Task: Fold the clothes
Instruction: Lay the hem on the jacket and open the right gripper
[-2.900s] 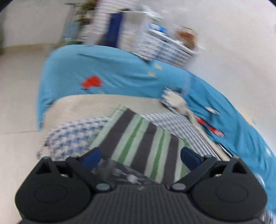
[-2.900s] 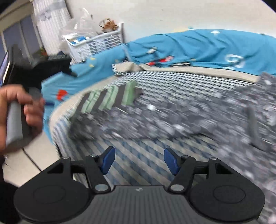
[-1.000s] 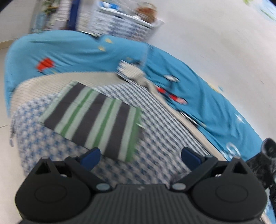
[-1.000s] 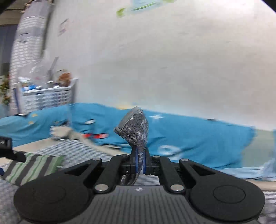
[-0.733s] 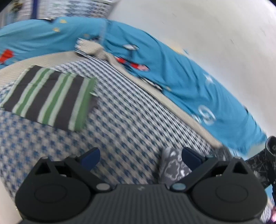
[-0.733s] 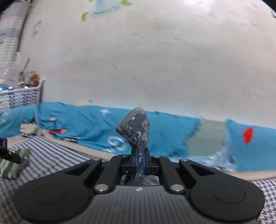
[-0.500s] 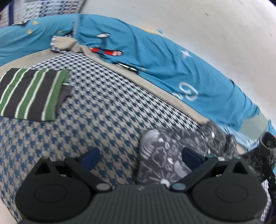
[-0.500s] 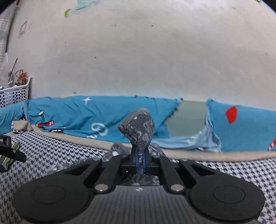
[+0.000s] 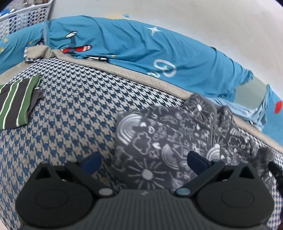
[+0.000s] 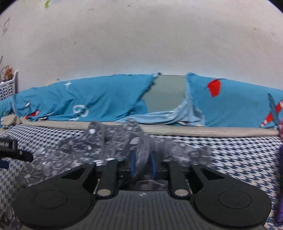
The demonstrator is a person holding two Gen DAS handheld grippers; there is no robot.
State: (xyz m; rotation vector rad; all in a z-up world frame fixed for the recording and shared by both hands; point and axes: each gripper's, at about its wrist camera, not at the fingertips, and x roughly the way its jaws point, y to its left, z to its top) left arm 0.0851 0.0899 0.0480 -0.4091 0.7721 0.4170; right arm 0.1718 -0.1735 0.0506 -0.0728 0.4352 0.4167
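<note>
A dark grey garment with white doodle print (image 9: 159, 134) lies crumpled on the blue-and-white houndstooth blanket (image 9: 70, 106). My left gripper (image 9: 144, 161) hovers open just above the garment's near left part, with nothing pinched. In the right wrist view the same garment (image 10: 74, 150) spreads to the left. My right gripper (image 10: 143, 164) sits low at its right end. Its jaws are opening, and a blurred fold of the grey fabric still hangs loosely between the parted blue pads (image 10: 132, 164).
A folded green, grey and white striped garment (image 9: 16, 102) rests at the blanket's far left. Blue printed bedding (image 9: 141, 44) is bunched along the white wall behind. A white perforated basket (image 9: 23, 16) stands at the top left. Something purple (image 10: 280, 177) shows at the right edge.
Both grippers swung right along the bed and came lower. The grey garment, held up by the shut right gripper before, now lies on the blanket, and the right pads have parted.
</note>
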